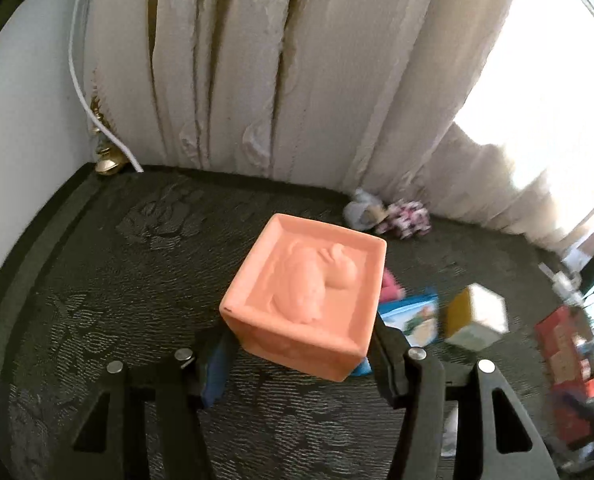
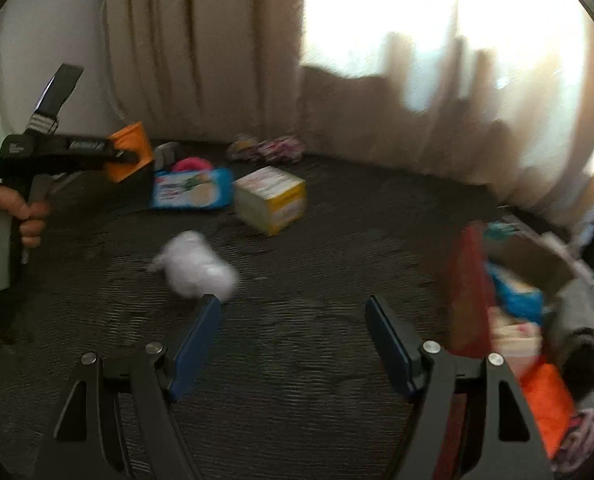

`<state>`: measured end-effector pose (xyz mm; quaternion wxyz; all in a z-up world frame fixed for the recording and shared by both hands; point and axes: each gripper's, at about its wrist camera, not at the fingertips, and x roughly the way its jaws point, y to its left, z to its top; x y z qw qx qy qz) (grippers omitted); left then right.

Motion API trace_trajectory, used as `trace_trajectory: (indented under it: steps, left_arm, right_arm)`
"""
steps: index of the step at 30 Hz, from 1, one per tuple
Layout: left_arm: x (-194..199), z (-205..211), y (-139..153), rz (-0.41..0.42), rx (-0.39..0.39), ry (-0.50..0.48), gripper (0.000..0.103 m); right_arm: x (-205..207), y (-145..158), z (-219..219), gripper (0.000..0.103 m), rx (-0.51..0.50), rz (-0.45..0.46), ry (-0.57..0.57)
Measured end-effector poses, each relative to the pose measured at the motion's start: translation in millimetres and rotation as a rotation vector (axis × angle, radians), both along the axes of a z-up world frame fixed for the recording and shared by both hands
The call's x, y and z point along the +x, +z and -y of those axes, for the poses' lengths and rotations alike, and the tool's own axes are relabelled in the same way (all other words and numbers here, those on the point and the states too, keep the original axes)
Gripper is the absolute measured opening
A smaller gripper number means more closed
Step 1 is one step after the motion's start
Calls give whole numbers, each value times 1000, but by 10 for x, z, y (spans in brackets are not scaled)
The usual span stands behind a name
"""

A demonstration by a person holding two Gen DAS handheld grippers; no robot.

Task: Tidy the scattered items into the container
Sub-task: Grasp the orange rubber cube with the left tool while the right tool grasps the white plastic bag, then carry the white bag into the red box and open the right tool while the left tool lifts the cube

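Orange embossed block (image 1: 305,296) is gripped between the left gripper's (image 1: 297,344) jaws, held above the dark carpet (image 1: 117,280). Right gripper (image 2: 293,320) is seen spread wide, unloaded; cardboard box (image 2: 469,280) of items sits just right.

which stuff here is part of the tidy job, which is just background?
Job:
left gripper, shut on orange block
right gripper, open
white wad
yellow box
blue packet
pink ring
container

Background:
curtain
dark carpet
white cord
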<state>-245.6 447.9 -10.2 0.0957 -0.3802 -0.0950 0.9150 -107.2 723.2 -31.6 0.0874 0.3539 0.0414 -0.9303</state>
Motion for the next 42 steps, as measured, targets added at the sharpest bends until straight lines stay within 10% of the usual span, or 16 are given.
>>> trace_trajectory:
  steps: [11, 15, 22, 42]
  left_arm:
    - [172, -145, 242, -44, 22, -67, 60]
    - [170, -243, 233, -44, 14, -85, 60]
    - [176, -384, 169, -30, 0, -109, 60]
    - [356, -773, 179, -41, -27, -218, 60]
  right_arm:
    - [-604, -198, 516, 77, -50, 155, 105]
    - [-658, -348, 521, 48, -50, 217, 92]
    - [-397, -180, 391, 45, -77, 148, 37]
    - [-105, 612, -1769, 45, -115, 37, -510]
